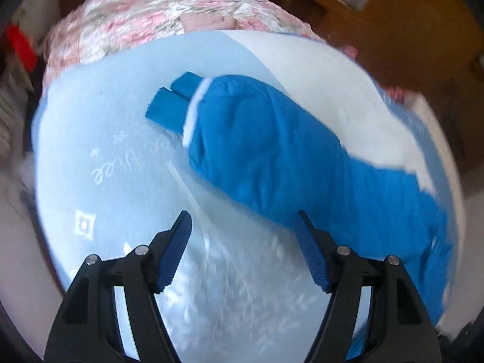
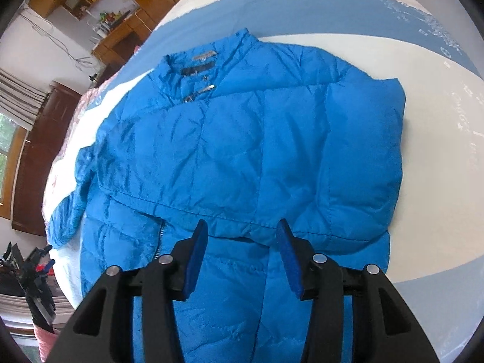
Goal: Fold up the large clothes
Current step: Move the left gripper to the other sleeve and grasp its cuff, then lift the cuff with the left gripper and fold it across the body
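A bright blue puffer jacket lies front up on a light blue and white bed cover, collar far from me in the right wrist view. One sleeve is folded across the chest, its cuff edge just ahead of my right gripper, which is open and empty above the jacket. The other sleeve hangs out at the left. In the left wrist view that sleeve stretches out, with ribbed cuff and white stripe. My left gripper is open and empty, just short of the sleeve.
A pink floral quilt is bunched at the far end of the bed. Wooden furniture and shelves stand beyond the bed. A dark wooden wardrobe is at the left. The bed cover has white printed lettering.
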### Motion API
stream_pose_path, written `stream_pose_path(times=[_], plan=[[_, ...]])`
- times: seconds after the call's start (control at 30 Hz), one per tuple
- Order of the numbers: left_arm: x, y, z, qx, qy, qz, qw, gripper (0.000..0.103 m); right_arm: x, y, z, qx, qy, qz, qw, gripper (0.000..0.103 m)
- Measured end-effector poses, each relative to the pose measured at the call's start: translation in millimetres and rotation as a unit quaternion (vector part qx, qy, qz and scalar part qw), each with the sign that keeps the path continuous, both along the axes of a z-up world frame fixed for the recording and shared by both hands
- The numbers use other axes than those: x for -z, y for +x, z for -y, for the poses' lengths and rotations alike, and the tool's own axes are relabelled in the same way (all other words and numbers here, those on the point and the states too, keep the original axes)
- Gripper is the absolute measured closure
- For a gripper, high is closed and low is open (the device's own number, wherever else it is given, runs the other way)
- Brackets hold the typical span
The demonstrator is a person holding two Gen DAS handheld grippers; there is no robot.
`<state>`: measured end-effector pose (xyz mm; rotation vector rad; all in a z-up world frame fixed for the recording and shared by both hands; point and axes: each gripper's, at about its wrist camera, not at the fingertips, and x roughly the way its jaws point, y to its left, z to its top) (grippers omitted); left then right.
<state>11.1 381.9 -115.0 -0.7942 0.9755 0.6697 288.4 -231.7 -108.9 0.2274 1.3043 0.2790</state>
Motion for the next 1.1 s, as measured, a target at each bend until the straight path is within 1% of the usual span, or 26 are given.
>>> stream_pose_path(times=[0.1,0.13,0.17,0.23,0.27,0.3,0.37,0.47,0.5,0.6,0.67,0.7,0.8,0.83,0.9,1.0,1.1], plan=[[15,2,-15,-0.023,-0.015,-0.001,0.9996,0.033,5,2,1,0.005,-0.004,-0.006,1.0,0.056],[16,3,-19,-0.03,-0.02,0.005,0.9994,0.032,6,2,2,0.006,-0.004,-0.008,1.0,0.056],[16,13,-18,-0.032,-0.022,0.012,0.9992,0.028,7,2,3,0.007,-0.005,-0.008,1.0,0.056],[14,13,-26,-0.041,-0.024,0.03,0.9984,0.029,9,3,3,0.008,-0.008,-0.009,1.0,0.056],[16,13,-29,-0.047,-0.025,0.034,0.998,0.04,11,4,4,0.009,-0.009,-0.011,1.0,0.056],[17,15,-34,-0.052,-0.032,0.038,0.9974,0.047,13,5,5,0.01,-0.008,-0.013,1.0,0.056],[23,18,-39,-0.065,-0.043,0.042,0.9961,0.067,17,7,7,0.013,-0.005,-0.018,1.0,0.056],[27,15,-44,-0.085,-0.055,0.058,0.9932,0.079,25,9,7,0.017,-0.004,-0.026,1.0,0.056],[27,16,-43,-0.086,-0.053,0.062,0.9929,0.081,27,9,7,0.018,-0.005,-0.028,0.999,0.056],[29,21,-37,-0.081,-0.038,0.051,0.9947,0.083,38,11,5,0.019,-0.015,-0.031,0.999,0.056],[22,25,-32,-0.077,-0.023,0.05,0.9955,0.09,42,13,7,0.026,-0.008,-0.034,0.999,0.055],[15,27,-27,-0.072,-0.01,0.053,0.9959,0.09,42,14,9,0.031,0.0,-0.038,0.999,0.055],[-24,43,-2,-0.035,0.051,0.074,0.9954,0.091,33,11,13,0.031,0.01,-0.036,0.999,0.056],[-44,51,12,-0.014,0.07,0.092,0.9931,0.091,24,5,14,0.029,0.019,-0.024,0.999,0.056],[-73,64,35,0.024,0.092,0.122,0.988,0.091,10,0,16,0.025,0.025,-0.008,0.999,0.056],[-117,97,91,0.106,0.129,0.153,0.9739,0.091,-10,-12,23,0.027,0.021,0.013,0.999,0.056],[-137,125,145,0.178,0.147,0.169,0.9583,0.091,-21,-21,29,0.029,0.021,0.024,0.999,0.055]])
